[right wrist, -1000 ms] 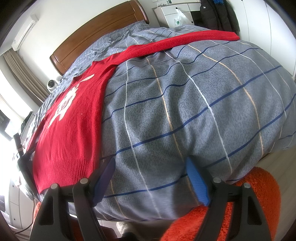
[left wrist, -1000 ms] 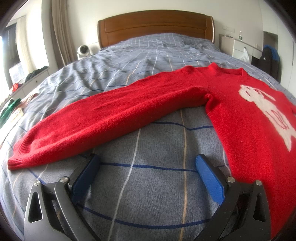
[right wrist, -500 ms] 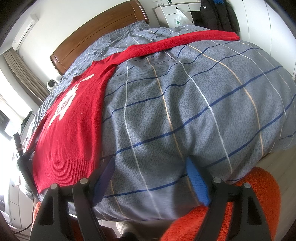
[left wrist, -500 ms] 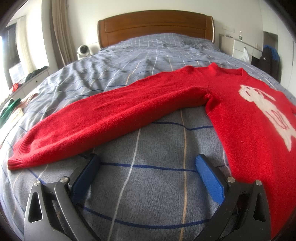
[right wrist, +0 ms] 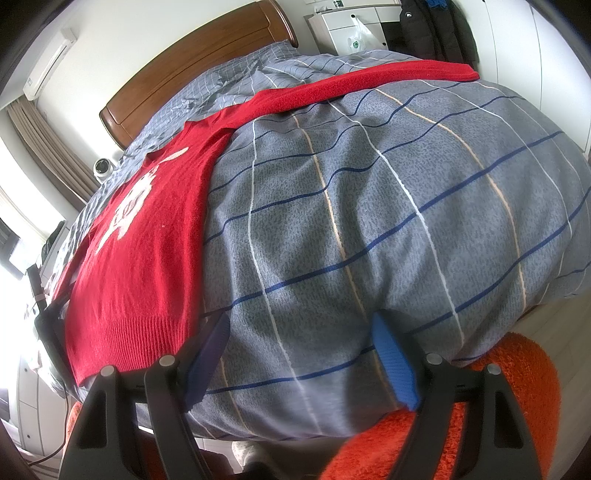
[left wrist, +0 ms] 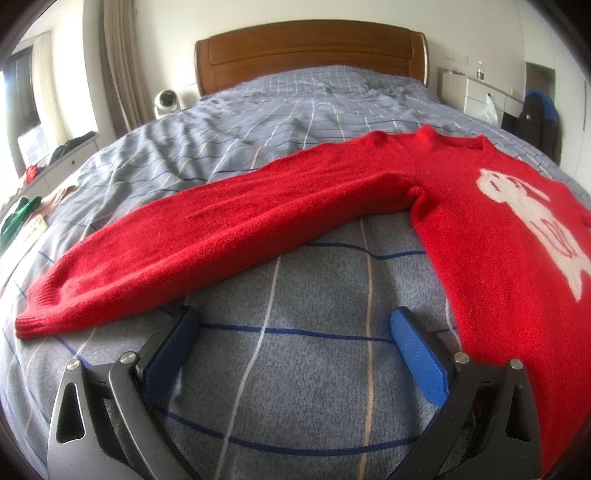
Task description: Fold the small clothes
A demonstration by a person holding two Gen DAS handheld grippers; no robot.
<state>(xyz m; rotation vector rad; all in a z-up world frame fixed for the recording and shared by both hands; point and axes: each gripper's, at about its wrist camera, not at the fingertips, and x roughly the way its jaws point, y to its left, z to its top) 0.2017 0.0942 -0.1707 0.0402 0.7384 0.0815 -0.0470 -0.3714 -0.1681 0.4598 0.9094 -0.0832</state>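
A red knitted sweater (left wrist: 480,229) with a white figure on its chest lies flat on the bed, face up, both sleeves spread out. Its left sleeve (left wrist: 207,236) stretches to the left, cuff near the bed's edge. My left gripper (left wrist: 291,332) is open and empty, low over the blanket between that sleeve and the sweater's body. In the right wrist view the sweater (right wrist: 147,251) lies at left and its other sleeve (right wrist: 369,81) runs to the far right. My right gripper (right wrist: 299,343) is open and empty, by the bed's foot edge, right of the hem.
The bed has a grey-blue checked blanket (left wrist: 295,387) and a wooden headboard (left wrist: 310,48). An orange fluffy rug (right wrist: 498,406) lies on the floor below the bed's foot. A white cabinet (right wrist: 347,26) and dark jackets (right wrist: 432,29) stand at the far right.
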